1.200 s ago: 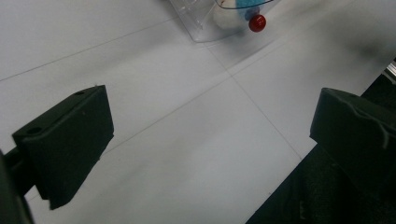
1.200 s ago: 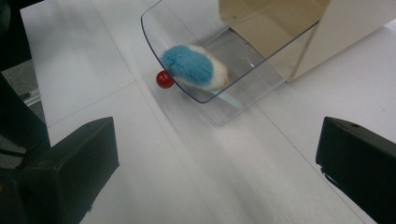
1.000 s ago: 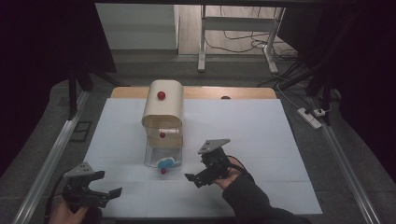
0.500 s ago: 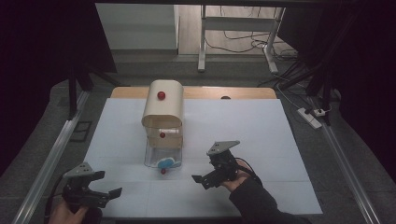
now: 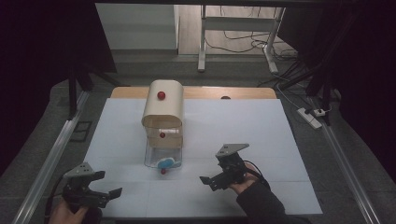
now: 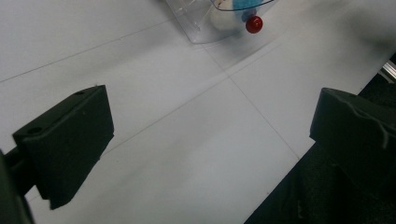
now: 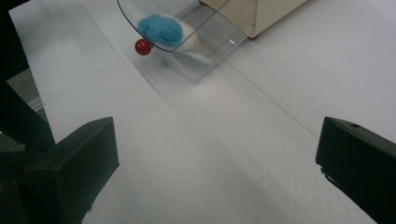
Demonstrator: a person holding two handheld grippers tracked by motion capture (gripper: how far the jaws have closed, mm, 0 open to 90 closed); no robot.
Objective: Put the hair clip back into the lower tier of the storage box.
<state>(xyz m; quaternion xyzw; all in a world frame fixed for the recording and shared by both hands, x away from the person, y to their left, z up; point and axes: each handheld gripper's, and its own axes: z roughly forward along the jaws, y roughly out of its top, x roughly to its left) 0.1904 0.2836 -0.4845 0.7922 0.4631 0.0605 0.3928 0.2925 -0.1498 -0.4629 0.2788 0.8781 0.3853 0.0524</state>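
my tongs [image 5: 211, 181]: matt black plastic | drawer [image 5: 162, 158]: clear glossy plastic | toy [image 7: 161, 29]: fuzzy blue cloth | desk [image 5: 243, 126]: smooth matt white

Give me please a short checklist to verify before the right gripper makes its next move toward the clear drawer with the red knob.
1. Right gripper open: ok, jaws stand wide apart.
2. Right gripper free of load: ok, nothing between its jaws.
3. Path to the red knob: ok, bare white table lies between.
4. Clear drawer state: ok, it is pulled out, with the blue fluffy thing inside.
5. Left gripper out of the way: ok, open, at the table's near left edge.
6. Cabinet fixed to the table: cannot tell.
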